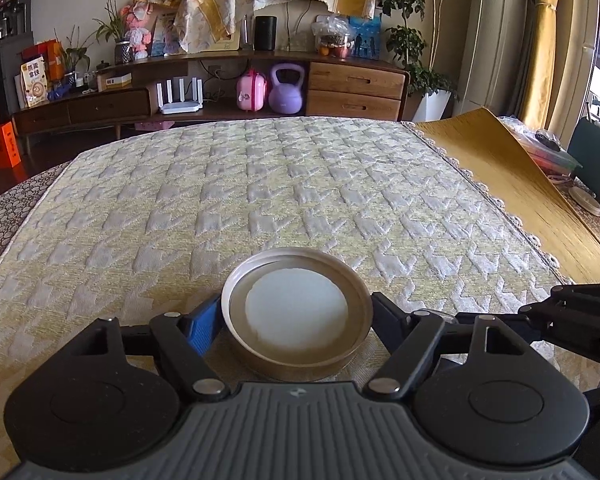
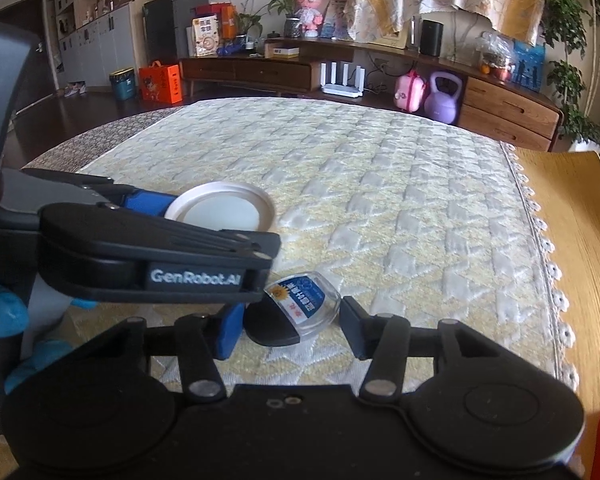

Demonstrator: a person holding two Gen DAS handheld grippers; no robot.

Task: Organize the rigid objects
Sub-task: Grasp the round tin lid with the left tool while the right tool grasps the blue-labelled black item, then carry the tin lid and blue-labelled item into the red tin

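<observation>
A round metal lid [image 1: 297, 312] with a white inner disc lies open side up on the quilted cloth. My left gripper [image 1: 296, 320] has a finger against each side of its rim and is shut on it. The lid also shows in the right wrist view [image 2: 224, 208], with the left gripper [image 2: 140, 240] on it. A small clear container [image 2: 300, 306] with a blue label and a black base lies tilted on the cloth. My right gripper [image 2: 290, 330] is open around it, its fingers a little apart from its sides.
The quilted yellow-white cloth [image 1: 260, 184] covers the table. A wooden surface [image 2: 580, 260] lies beyond its lace edge on the right. A low sideboard [image 1: 220, 80] with a router, a pink case and a purple kettlebell stands behind.
</observation>
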